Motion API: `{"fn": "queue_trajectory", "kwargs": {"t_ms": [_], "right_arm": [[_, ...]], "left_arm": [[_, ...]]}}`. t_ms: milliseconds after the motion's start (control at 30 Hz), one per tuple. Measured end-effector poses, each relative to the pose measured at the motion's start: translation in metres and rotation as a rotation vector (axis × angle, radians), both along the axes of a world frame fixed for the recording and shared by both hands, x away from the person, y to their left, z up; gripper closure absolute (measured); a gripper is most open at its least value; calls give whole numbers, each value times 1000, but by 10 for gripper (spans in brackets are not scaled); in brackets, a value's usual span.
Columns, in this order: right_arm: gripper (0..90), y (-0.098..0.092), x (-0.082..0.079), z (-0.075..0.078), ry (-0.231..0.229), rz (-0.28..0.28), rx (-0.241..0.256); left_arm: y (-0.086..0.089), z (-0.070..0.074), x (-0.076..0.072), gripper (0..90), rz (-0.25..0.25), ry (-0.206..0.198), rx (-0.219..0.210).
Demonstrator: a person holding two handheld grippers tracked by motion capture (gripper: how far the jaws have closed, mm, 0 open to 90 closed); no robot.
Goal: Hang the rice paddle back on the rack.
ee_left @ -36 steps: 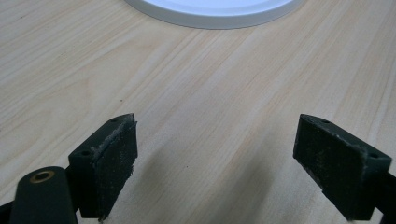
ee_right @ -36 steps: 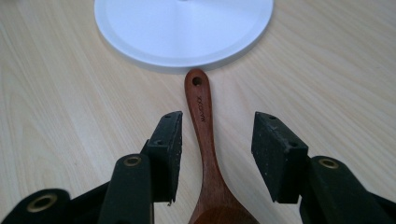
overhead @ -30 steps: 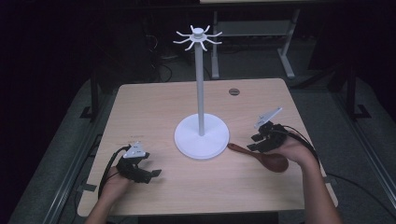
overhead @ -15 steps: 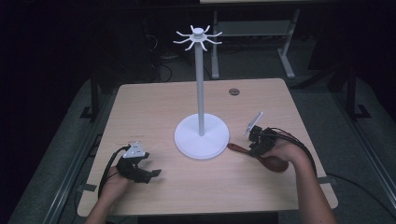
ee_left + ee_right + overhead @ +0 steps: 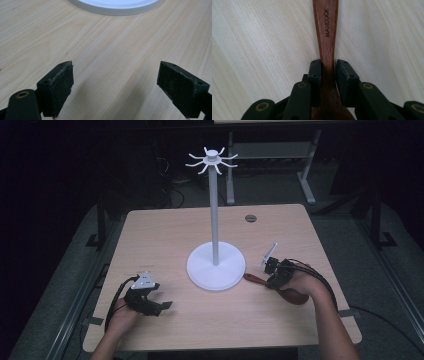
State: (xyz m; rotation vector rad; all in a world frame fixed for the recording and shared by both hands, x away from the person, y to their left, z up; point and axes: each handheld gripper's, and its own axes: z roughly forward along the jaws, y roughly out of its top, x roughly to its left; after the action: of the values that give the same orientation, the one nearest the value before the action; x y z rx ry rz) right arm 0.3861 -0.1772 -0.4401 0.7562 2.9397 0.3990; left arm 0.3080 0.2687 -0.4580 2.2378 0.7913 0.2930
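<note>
A dark wooden spoon [image 5: 287,294] lies flat on the table, right of the white stand's round base [image 5: 216,266]; its handle [image 5: 326,32] carries the word MAXCOOK. My right gripper [image 5: 272,279] sits over the spoon's neck, and the right gripper view has both jaws pressed against the handle's sides, so my right gripper [image 5: 328,72] is shut on it. My left gripper [image 5: 159,306] rests low at the table's front left, open, with bare wood between its jaws [image 5: 115,87]. The stand's pole rises to a ring of white hooks [image 5: 212,161].
The stand's base edge [image 5: 115,7] lies ahead of the left gripper. A small dark round disc [image 5: 250,218] sits near the table's far edge. Dark floor, table legs and cables surround the wooden table [image 5: 165,235].
My right gripper has come down from a raised, tilted pose onto the spoon's handle and closed on it. The left gripper has stayed put.
</note>
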Motion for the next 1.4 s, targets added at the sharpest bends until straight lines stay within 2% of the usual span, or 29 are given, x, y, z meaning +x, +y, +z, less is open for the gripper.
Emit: {"fn": "queue_trajectory", "kwargs": {"t_ms": [400,567,867,1033,1133,1167,1267,1300,1333,1400], "right_arm": [[765,2,1,0,7,-18,-1],[772,1,0,0,-8,-8,-2],[772,-8,1,-1,-3,-11,67],[772,-20,0,6,-35,-40,157],[773,-28,-1,13,-66,-55,227],[773,-28,-1,13,-66,-55,227],[773,-35,-2,19,-90,-80,332],[773,-38,-3,21,-90,-90,359],[773,-38,-3,21,-90,-90,359],[773,-45,-3,23,-114,-110,420]], "left_arm": [[-1,0,0,133,-2,1,1],[-1,0,-1,133,0,-1,-1],[0,0,0,133,2,2,-3],[0,0,-1,133,7,4,-8],[0,0,-1,133,2,3,-3],[0,0,-1,133,2,3,-3],[0,0,-1,133,6,4,-8],[0,0,-1,133,6,4,-9],[0,0,-1,133,6,4,-9],[-1,0,-1,133,6,3,-8]]}}
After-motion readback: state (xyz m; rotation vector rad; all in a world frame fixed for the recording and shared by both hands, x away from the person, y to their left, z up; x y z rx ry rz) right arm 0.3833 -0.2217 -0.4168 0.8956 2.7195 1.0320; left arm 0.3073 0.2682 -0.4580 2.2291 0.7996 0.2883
